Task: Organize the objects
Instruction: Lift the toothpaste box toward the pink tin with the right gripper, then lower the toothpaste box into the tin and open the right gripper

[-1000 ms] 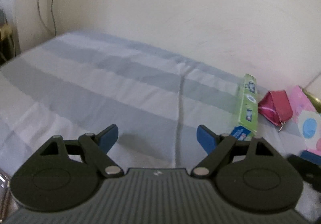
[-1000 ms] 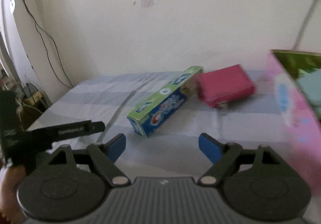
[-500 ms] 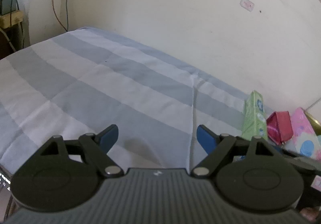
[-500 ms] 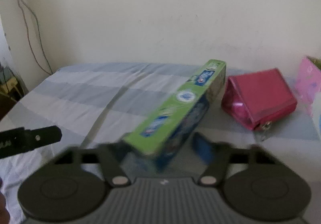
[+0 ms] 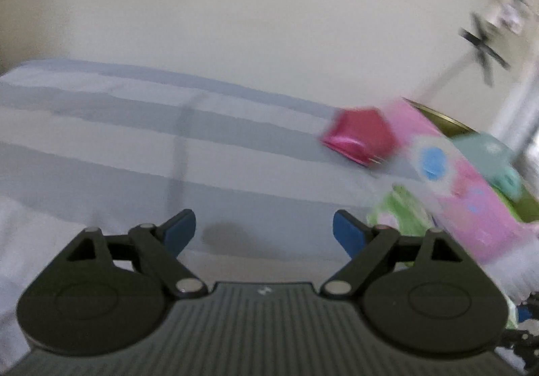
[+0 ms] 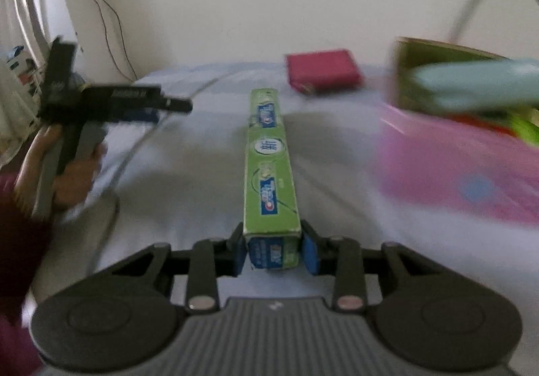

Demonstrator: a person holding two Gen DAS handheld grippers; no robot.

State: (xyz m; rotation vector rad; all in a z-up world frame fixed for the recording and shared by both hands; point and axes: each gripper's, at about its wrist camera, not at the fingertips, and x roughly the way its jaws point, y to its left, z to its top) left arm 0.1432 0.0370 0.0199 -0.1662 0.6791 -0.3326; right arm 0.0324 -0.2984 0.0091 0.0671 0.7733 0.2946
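we had the right gripper (image 6: 273, 253) clenched on the near end of the green toothpaste box (image 6: 271, 167), its blue pads (image 6: 240, 253) pressed to the two side faces after the jaws had just been closing around it. the box ran straight out ahead of the gripper over the striped bedsheet (image 6: 188, 180), long and gripped only at one end, so we judged it would want to droop or swing if we moved sharply. to do this step well, we reckoned the hold should stay firm and the wrist level, and the lift should be slow enough that the far end cleared the sheet without dragging.

the left gripper (image 5: 264, 231) was released, jaws wide with nothing but sheet between them, and had just been opening a little further. it was free to steady the box's far end if needed.

the red pouch (image 6: 321, 71) lay farther back near the wall, and the pink patterned box (image 5: 465, 184) sat to the right, blurred in both views. we took that right-hand cluster as the likely place to tidy things toward, though we could not tell which spot was meant.
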